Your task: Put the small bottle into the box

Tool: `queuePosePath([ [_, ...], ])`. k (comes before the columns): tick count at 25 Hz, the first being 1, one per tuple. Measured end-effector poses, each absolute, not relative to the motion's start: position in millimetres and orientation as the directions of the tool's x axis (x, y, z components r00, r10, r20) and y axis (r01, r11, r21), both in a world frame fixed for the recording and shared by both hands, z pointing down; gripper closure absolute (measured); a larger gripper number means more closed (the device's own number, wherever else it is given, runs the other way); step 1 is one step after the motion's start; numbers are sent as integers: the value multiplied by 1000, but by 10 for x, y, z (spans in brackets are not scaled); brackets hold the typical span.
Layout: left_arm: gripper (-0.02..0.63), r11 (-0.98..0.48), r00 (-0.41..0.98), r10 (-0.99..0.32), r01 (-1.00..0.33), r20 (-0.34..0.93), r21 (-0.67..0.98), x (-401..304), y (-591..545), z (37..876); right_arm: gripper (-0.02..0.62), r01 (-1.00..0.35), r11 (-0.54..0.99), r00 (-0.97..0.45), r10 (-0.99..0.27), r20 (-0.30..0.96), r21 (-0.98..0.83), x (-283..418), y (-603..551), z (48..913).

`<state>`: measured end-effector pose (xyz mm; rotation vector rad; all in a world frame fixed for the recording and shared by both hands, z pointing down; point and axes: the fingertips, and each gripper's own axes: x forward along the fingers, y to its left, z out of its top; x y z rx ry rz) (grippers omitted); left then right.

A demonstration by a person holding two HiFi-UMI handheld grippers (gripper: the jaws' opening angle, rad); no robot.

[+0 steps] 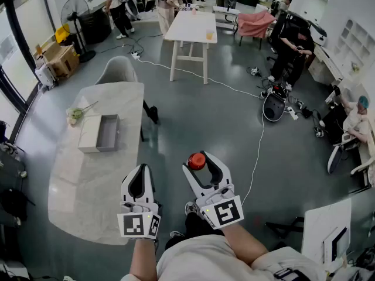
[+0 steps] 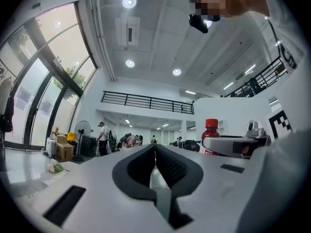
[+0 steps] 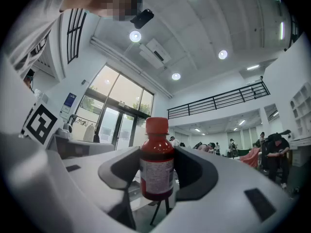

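In the head view my right gripper (image 1: 201,162) is held over the floor, shut on a small red bottle (image 1: 196,160) with a red cap. The right gripper view shows the bottle (image 3: 157,166) upright between the dark pads, white label facing me. My left gripper (image 1: 140,170) hovers beside it near the table's near corner, jaws shut with nothing between them; in the left gripper view its pads (image 2: 167,166) meet in a line and the bottle (image 2: 210,130) shows off to the right. An open grey box (image 1: 106,133) lies on the marble table (image 1: 88,186), ahead and to the left of both grippers.
A small green sprig (image 1: 76,113) lies by the box's far end. A grey chair (image 1: 119,70) stands at the table's far end. A white cable (image 1: 258,151) runs across the floor to the right. A white table (image 1: 191,28), a fan (image 1: 75,10) and people are farther back.
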<state>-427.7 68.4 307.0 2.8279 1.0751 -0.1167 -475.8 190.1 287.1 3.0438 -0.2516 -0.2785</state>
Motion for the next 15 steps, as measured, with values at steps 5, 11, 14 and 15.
queuePosePath([
  [5,582,-728,732,674,681,-100,77,-4228,836,3153,365,-161,-984,973,-171,-152,81,-4707,1951,2968],
  [11,581,-720,725,684,689,-79,82,-4036,997,3231,365,-183,-982,974,-189,-127,55,-4483,2048,3072],
  [14,581,-718,721,689,693,-76,66,-3860,1121,3230,365,-202,-979,970,-205,-134,32,-4286,2153,3079],
  [15,581,-717,719,690,694,-76,60,-3794,1168,3216,365,-201,-979,969,-204,-137,37,-4213,2197,3074],
])
